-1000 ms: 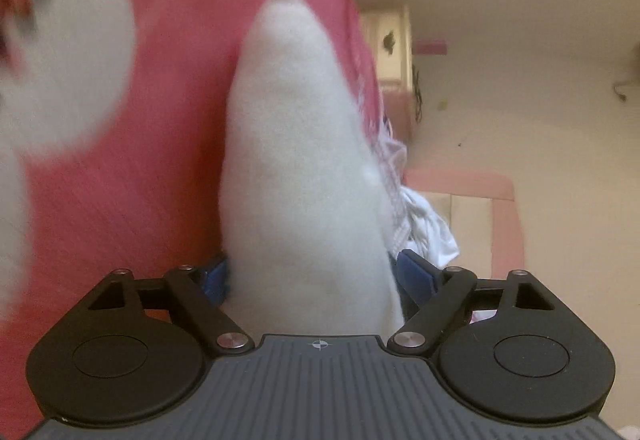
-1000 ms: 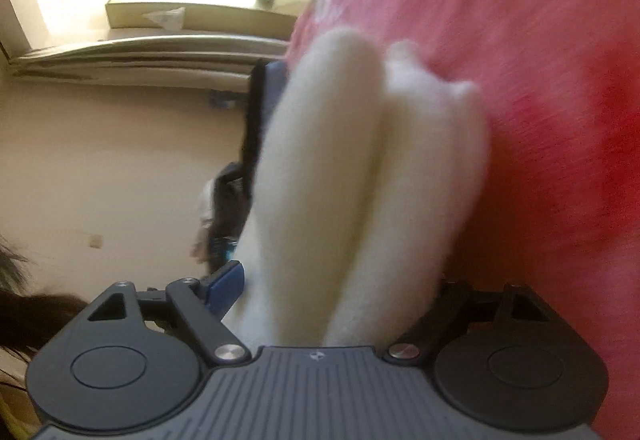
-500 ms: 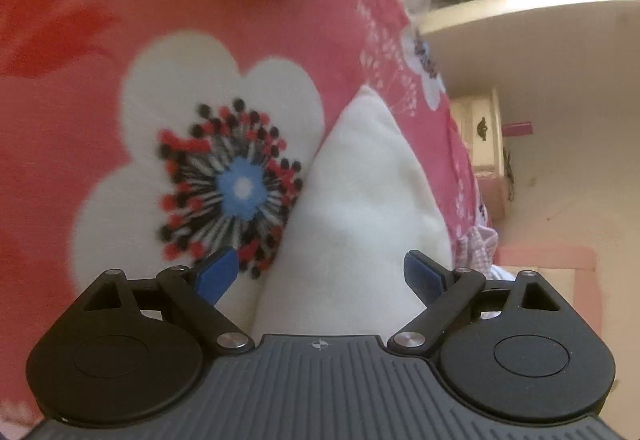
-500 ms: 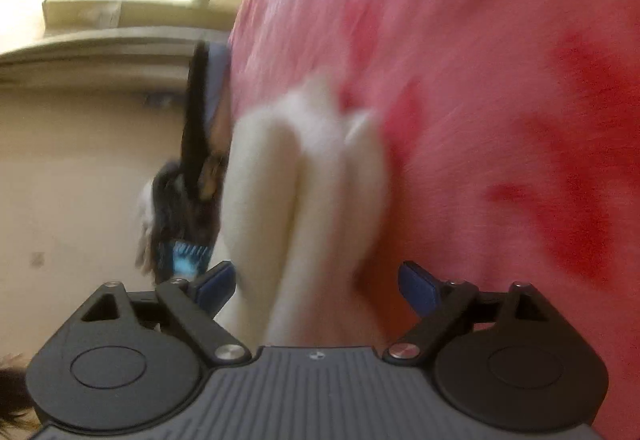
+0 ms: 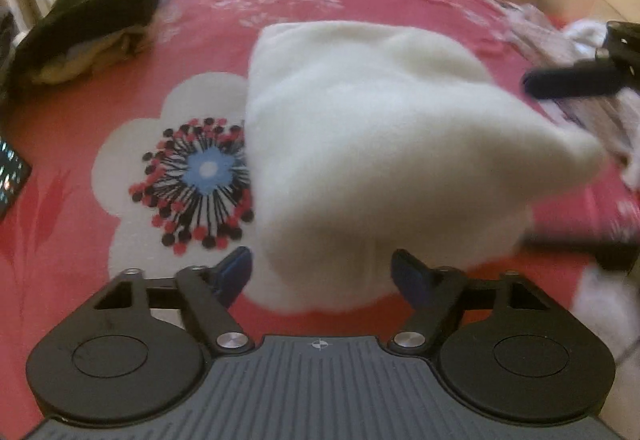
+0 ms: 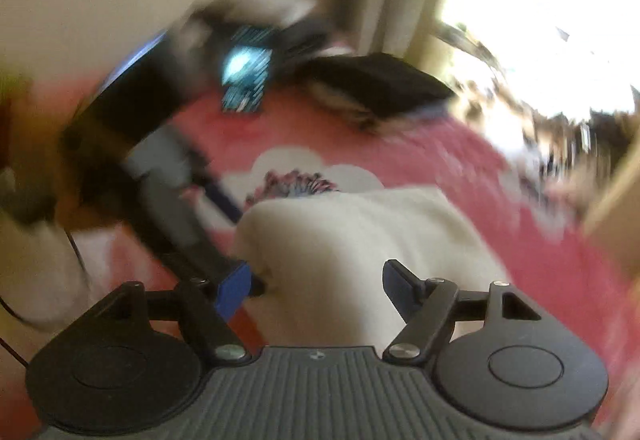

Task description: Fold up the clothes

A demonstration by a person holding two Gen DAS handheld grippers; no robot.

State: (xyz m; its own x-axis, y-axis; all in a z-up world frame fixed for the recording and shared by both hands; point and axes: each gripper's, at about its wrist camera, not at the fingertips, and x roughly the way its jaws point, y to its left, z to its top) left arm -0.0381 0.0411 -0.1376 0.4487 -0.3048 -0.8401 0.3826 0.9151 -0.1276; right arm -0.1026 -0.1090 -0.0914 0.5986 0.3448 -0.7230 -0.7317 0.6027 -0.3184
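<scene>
At the bottom of each wrist view, the left claw (image 5: 320, 272) and right claw (image 6: 316, 282) have just been closing, yet stand released, the white fleece garment (image 5: 380, 144) lying between their blue pads, seemingly set down folded. It rests mid-frame on the pink flowered bed (image 5: 80, 240). Open bedspread lies left; a dark clothes pile (image 5: 92, 20) sits upper left.

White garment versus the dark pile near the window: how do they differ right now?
The white garment is pale and fluffy, lying close, between the left gripper fingers; the dark pile is black over tan layers, far off and untouched. The garment looks bulkier. Both rest on the pink floral bedspread.
</scene>
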